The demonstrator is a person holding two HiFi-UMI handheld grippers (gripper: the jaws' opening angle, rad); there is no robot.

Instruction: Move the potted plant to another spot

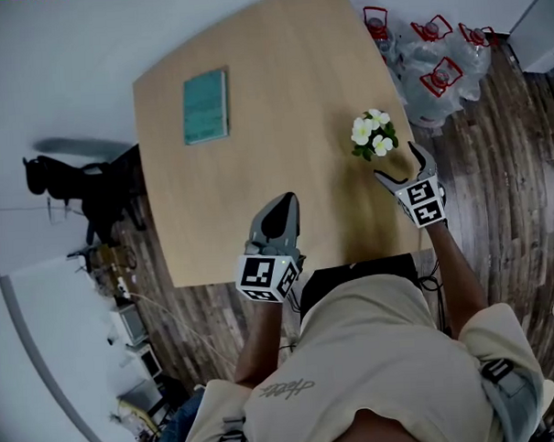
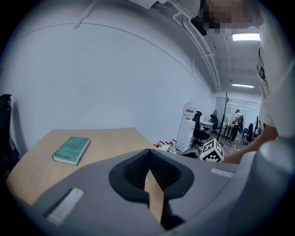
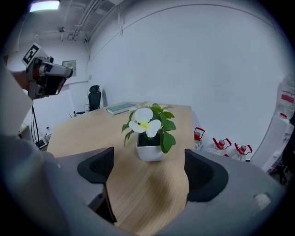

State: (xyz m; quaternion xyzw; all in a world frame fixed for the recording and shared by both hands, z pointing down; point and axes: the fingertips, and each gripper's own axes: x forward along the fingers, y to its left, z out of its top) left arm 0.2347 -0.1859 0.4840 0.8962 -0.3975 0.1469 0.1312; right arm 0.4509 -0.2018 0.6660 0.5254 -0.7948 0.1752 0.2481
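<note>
right claw [image 3: 147, 170] gapes short of the potted plant [image 3: 150, 133]; left claw [image 2: 150, 171] clenched, empty.

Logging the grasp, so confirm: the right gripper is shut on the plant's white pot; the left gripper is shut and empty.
Wrong on the right gripper: the right gripper view shows its jaws wide apart, the potted plant standing untouched on the table ahead of them. The left gripper is shut and empty.

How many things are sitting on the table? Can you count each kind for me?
Potted plant: 1
Book: 1
Total: 2
</note>
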